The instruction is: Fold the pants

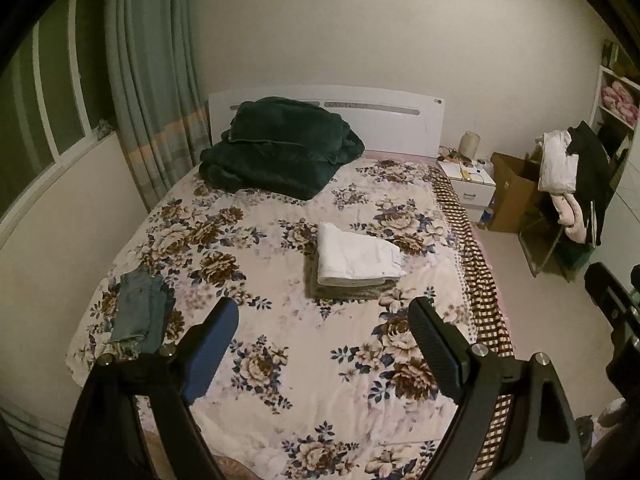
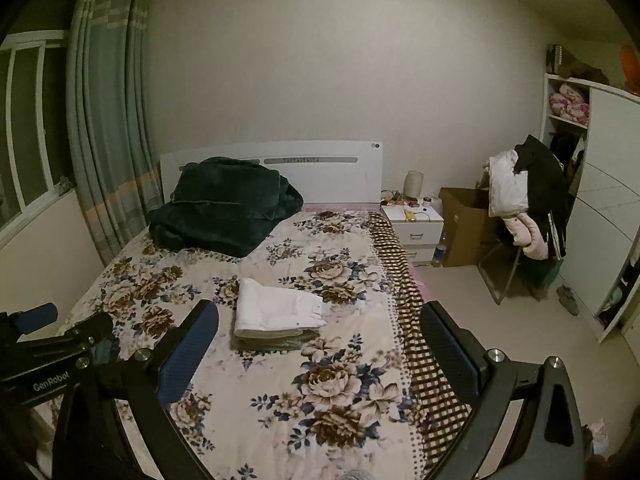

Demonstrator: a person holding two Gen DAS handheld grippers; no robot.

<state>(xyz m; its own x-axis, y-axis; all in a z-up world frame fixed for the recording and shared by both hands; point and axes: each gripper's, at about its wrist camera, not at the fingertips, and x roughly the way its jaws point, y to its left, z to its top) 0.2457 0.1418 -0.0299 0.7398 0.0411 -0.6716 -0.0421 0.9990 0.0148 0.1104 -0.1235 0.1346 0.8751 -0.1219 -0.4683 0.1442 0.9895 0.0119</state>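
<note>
While jaws gape, folded pants (image 1: 357, 254) beyond

Right gripper (image 2: 318, 350): we hold it spread, empty, above the bed (image 2: 200, 288)
White pants (image 2: 278, 310): folded, mid-bed

A dark green plush blanket (image 1: 280, 148) lies heaped at the upper left of the floral-sheeted bed (image 1: 280, 360). A white bedside cabinet (image 2: 414, 226) and brown cardboard box (image 2: 464, 224) stand at right.
</note>
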